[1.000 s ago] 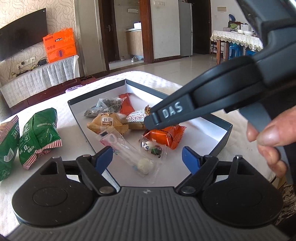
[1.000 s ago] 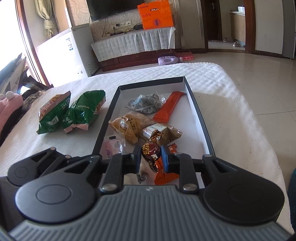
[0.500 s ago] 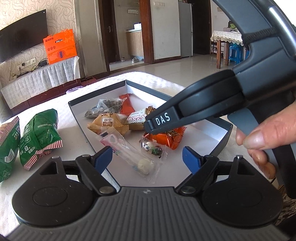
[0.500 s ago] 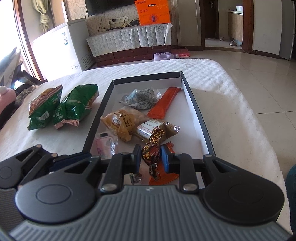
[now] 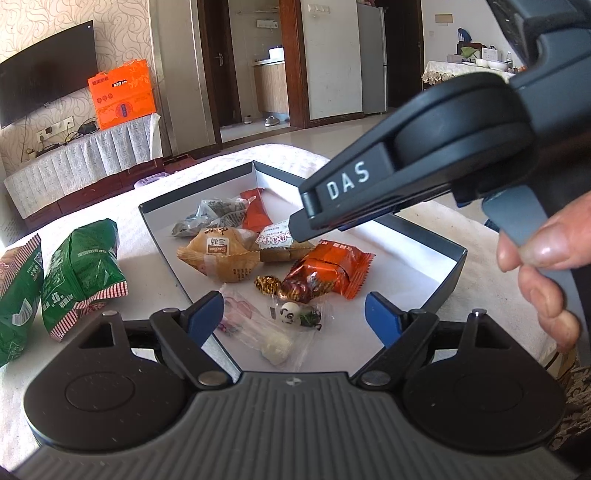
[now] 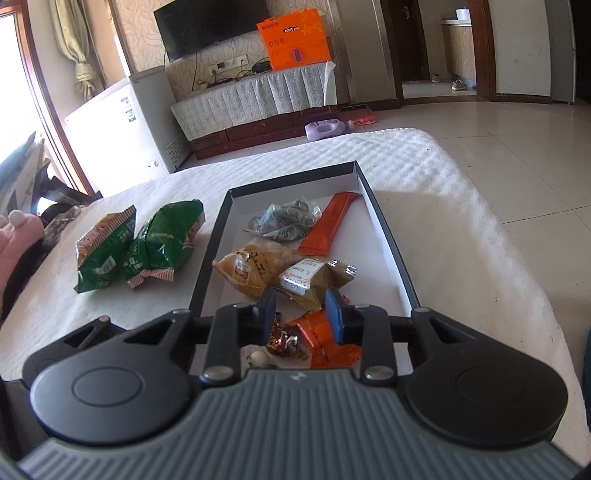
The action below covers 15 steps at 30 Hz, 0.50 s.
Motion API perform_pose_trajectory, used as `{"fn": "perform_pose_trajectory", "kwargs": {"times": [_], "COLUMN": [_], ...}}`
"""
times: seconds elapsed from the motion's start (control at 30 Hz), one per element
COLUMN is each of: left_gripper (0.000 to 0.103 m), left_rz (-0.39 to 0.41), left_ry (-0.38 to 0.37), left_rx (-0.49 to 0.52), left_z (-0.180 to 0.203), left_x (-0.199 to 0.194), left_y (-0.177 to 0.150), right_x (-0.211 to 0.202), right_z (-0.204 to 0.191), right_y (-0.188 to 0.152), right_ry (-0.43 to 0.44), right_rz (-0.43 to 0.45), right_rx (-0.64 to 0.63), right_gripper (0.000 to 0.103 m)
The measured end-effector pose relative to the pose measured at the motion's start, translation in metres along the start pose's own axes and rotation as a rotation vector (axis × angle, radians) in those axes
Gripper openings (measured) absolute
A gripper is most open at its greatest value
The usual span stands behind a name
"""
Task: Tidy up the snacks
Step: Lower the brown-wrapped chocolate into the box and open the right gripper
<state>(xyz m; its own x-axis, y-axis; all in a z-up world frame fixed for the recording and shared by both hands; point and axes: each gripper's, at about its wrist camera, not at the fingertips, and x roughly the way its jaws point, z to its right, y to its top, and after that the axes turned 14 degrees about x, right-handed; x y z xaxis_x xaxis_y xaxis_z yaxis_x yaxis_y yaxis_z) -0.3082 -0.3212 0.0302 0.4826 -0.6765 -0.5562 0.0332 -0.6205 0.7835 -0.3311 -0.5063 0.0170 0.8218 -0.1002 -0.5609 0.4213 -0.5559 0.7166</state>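
The right hand-held gripper (image 6: 301, 314) is opening; the foil candy (image 5: 293, 290) it pinched earlier now lies in the box (image 5: 452, 271).

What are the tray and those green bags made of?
The tray looks like matte cardboard: thin dark walls, folded corners, plain white inside. The green bags look like glossy plastic film: crinkled, catching light, with crimped striped ends.

Far ahead of your hand-held gripper a dark television (image 6: 210, 26) hangs on the patterned wall, an orange box (image 6: 295, 40) just right of it on a cloth-draped cabinet (image 6: 258, 99). A white freezer (image 6: 125, 122) stands ahead to the left. A lilac bottle (image 6: 327, 129) lies on the tiled floor (image 6: 517, 155).
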Motion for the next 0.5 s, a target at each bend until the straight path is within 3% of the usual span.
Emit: {"fn": "perform_pose_trajectory", "kwargs": {"times": [0.5], "left_gripper": [0.089], "left_rz": [0.029], "left_ry": [0.03], "left_rx": [-0.039], "left_z": [-0.017], "left_x": [-0.018], "left_y": [-0.003], "right_x": [-0.011], "right_z": [-0.016], "right_y": [-0.004], "right_ry": [0.019], "right_rz": [0.036], "right_rx": [0.012], "right_gripper": [0.033]}}
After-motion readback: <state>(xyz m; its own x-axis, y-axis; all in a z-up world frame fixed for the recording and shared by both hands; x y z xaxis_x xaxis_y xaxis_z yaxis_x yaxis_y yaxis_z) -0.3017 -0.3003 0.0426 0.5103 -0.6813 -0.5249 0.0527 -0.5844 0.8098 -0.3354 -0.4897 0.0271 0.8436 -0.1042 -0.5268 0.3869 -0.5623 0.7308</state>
